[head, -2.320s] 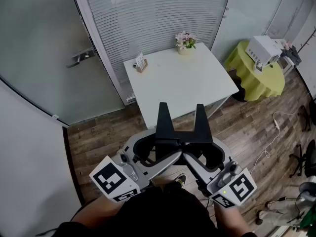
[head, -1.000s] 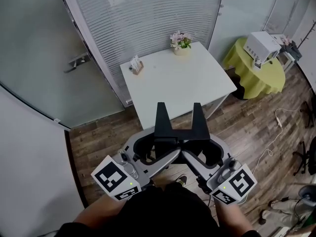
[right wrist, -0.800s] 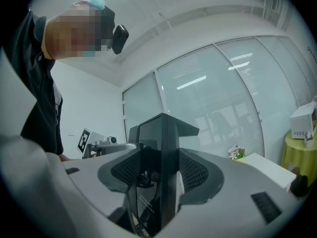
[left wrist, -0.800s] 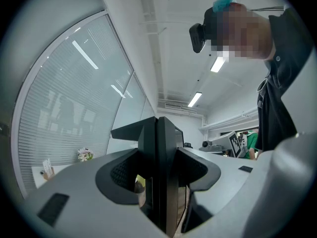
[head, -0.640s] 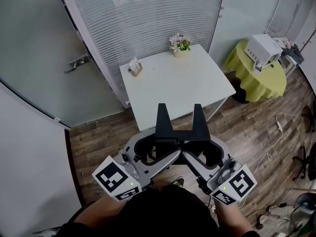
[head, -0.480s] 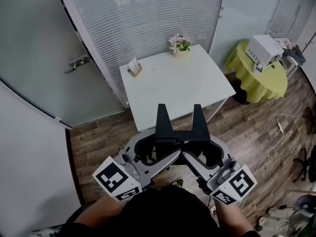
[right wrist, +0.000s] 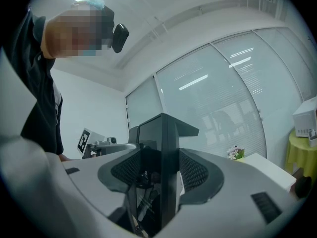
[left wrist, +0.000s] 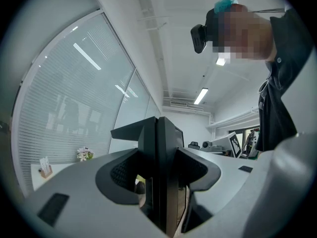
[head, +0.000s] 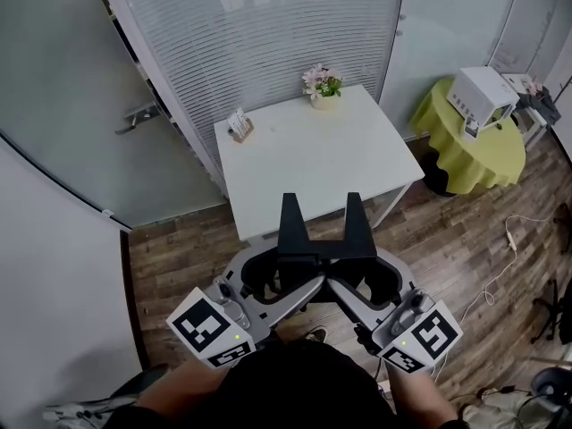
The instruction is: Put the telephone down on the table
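Black telephone point(head: 292, 222) pinched from both sides lol. Jaws of left gripper point(head: 277, 280) and right gripper point(head: 366, 280) set wide, pads pressed flat against it, nothing else in there. Both held level, angled in toward each other, up over wood floor point(head: 179, 248), just in front of white table point(head: 304, 159), not on it yet.

We see a small pot of pink flowers point(head: 322, 85) and a little wooden card holder point(head: 238, 124) well apart. A white boxy appliance point(head: 483, 96) sits on a round yellow-green draped stand point(head: 474, 150). A white cable point(head: 500, 256) lies on the brown wood-plank floor point(head: 447, 231).
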